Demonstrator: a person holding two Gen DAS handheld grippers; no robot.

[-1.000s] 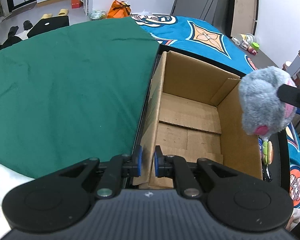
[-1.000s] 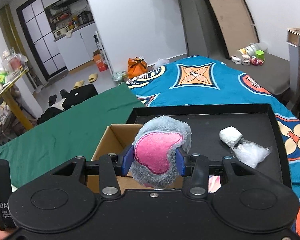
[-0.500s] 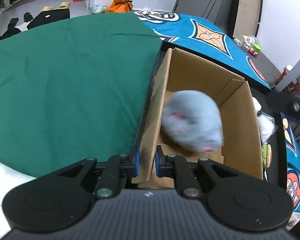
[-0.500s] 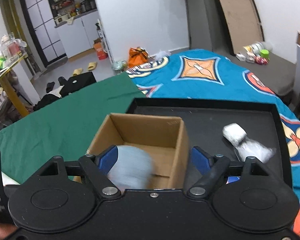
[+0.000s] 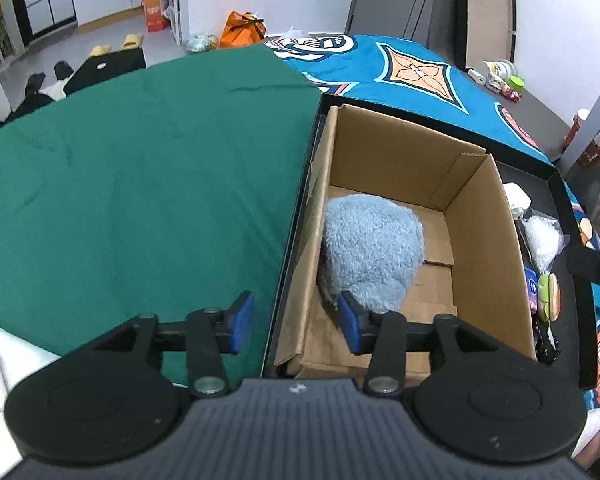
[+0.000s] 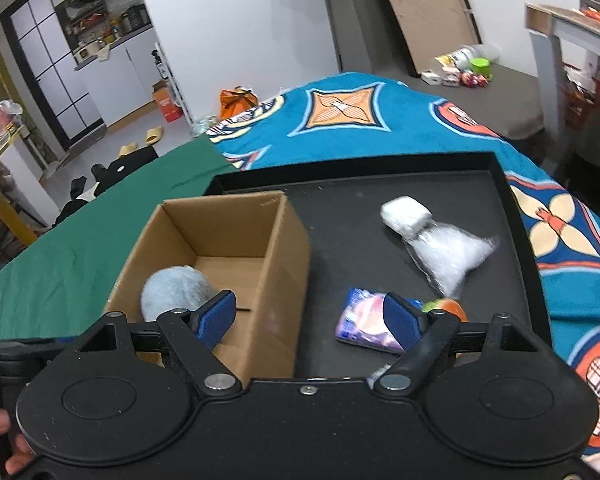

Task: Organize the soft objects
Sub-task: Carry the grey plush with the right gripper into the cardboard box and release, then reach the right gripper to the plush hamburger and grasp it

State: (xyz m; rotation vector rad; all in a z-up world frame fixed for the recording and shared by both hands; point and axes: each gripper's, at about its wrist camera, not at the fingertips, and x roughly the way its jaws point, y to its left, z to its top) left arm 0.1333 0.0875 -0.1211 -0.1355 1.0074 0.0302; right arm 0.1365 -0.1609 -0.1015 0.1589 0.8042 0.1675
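Both claws are empty right now. Left gripper [image 5: 296, 322] has its jaws opening, straddling the near-left wall of the cardboard box [image 5: 488, 240] without pinching it — one blue pad outside over the green cloth [image 5: 140, 168], the other inside the box. Right gripper [image 6: 311, 316] is spread wide with nothing between its pads, hanging over the box's right wall and the tray.

Fluffy grey-blue plush [image 5: 374, 248] sits on the box floor, against the left wall at the near end, fur side up. From the right wrist view it shows as a pale blurry lump [image 6: 176, 290] in the same corner.

Box stands at the left end of a black tray [image 6: 512, 216]. On the tray to the right of it: a purple packet [image 6: 362, 320] nearest, a small green-and-orange toy [image 6: 446, 306] just beside that, and farther back a white wad [image 6: 404, 216] touching a crinkly clear bag [image 6: 450, 256]. Tray rests on a blue patterned blanket [image 6: 380, 120] — green cloth off to the left.
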